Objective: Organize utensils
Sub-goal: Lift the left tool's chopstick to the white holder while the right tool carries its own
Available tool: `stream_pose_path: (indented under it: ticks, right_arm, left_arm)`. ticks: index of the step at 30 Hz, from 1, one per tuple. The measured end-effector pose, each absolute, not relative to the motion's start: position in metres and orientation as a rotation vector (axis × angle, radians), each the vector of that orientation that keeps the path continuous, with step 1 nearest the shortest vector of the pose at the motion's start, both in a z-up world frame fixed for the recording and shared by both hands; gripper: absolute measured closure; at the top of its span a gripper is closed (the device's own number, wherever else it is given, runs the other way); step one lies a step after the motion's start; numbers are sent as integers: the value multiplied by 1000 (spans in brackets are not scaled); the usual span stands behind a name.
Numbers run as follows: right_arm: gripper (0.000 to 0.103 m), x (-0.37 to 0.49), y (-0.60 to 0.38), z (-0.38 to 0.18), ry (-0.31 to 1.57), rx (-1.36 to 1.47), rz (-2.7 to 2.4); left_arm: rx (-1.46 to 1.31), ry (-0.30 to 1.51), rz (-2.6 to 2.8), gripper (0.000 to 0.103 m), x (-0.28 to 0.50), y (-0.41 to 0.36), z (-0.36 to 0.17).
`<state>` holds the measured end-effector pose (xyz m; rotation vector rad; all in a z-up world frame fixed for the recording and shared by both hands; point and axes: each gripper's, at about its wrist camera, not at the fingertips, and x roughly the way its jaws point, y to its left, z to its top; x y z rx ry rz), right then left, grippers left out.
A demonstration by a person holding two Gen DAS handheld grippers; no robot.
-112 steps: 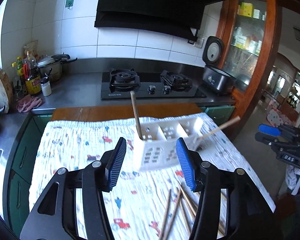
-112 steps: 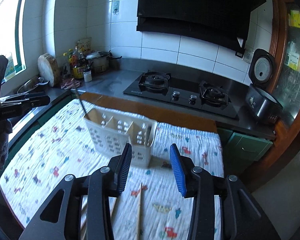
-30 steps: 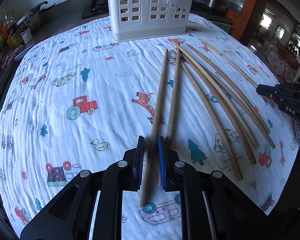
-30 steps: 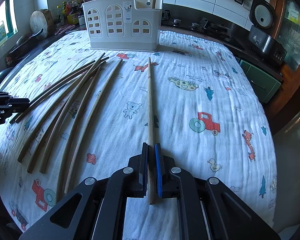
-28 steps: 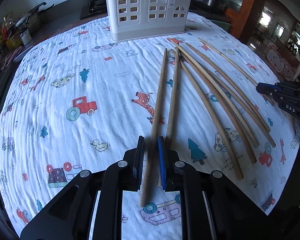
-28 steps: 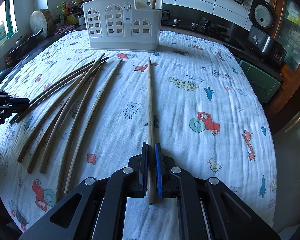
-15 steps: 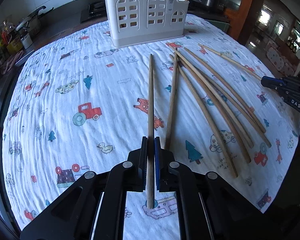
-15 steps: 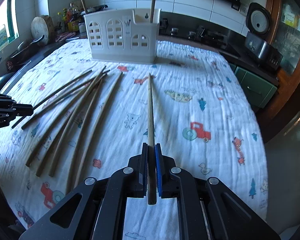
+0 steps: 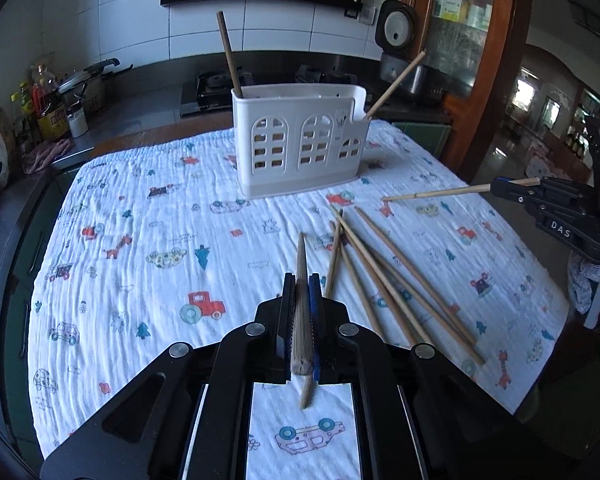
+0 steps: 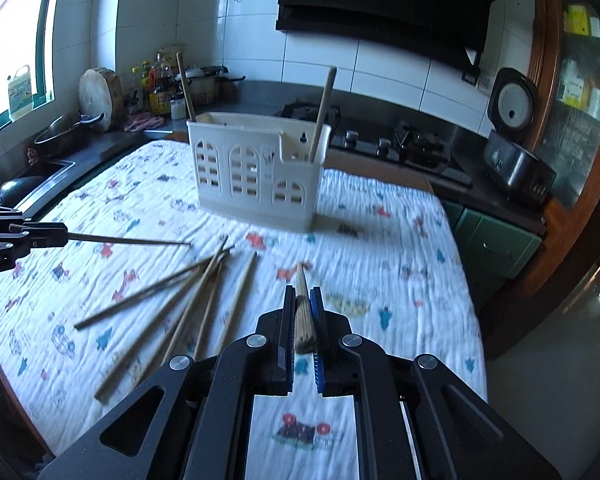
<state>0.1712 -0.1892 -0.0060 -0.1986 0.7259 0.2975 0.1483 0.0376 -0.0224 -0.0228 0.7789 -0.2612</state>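
My left gripper (image 9: 301, 280) is shut on a wooden chopstick (image 9: 301, 300) and holds it above the printed cloth, pointing toward the white utensil caddy (image 9: 300, 140). My right gripper (image 10: 302, 292) is shut on another chopstick (image 10: 302, 312), also lifted and pointing at the caddy (image 10: 256, 172). Two chopsticks stand in the caddy, one at its left end (image 9: 229, 54) and one leaning at its right end (image 9: 394, 86). Several loose chopsticks (image 9: 388, 276) lie on the cloth between the grippers, and show in the right wrist view (image 10: 188, 292). Each gripper shows in the other's view: the right (image 9: 500, 188), the left (image 10: 60, 236).
The cartoon-print cloth (image 9: 140, 248) covers the table. Behind it run a counter with a gas hob (image 10: 400, 148), a rice cooker (image 10: 512, 144), bottles (image 9: 48, 108) and a pot (image 10: 204, 84). A wooden cabinet (image 9: 472, 20) stands at the right. The table edge drops to the floor on the right.
Both grippers have risen off the cloth with their chopsticks and tilted up, so the caddy and kitchen wall now fill the views. The loose chopsticks stay on the cloth.
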Motion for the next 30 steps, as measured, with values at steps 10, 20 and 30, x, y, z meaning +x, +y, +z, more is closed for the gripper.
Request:
stream_pose_path:
  ticks: [10, 20, 30]
  right_arm:
    - [96, 211, -178, 45, 696, -184, 358]
    - [96, 236, -167, 112, 672, -196, 437]
    - [96, 256, -162, 148, 639, -233, 429]
  left_arm:
    - [6, 710, -278, 98, 178, 29, 13]
    - [-10, 643, -313, 98, 212, 29, 68]
    - [-38, 530, -299, 98, 245, 37, 138]
